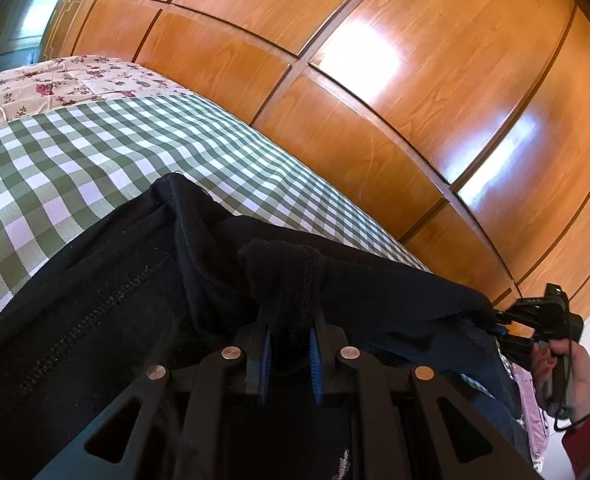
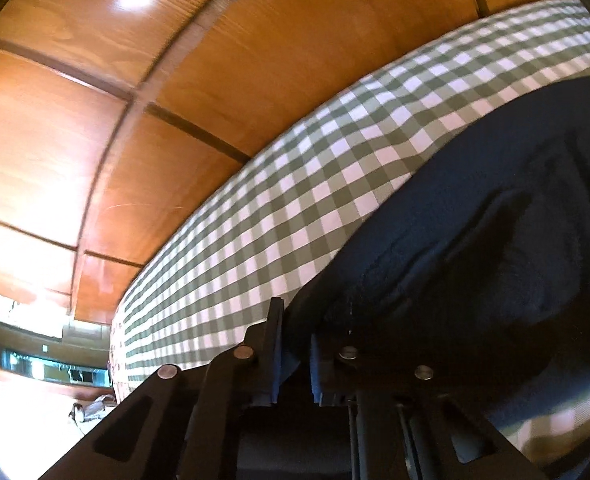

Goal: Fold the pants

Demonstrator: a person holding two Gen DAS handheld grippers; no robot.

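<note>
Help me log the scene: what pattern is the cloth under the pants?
Green-and-white check on the cloth, clearest in the left wrist view.

The left gripper (image 1: 289, 340) pinches a bunched fold of the dark pants (image 1: 143, 280) between its blue pads (image 1: 315, 360). Ahead of the jaws lies checked bedding (image 1: 95, 152); far right, the right gripper (image 1: 499, 322) grips the pants' edge.

Right view blurred; pants (image 2: 475, 240) cut off at bottom-right edge.
</note>
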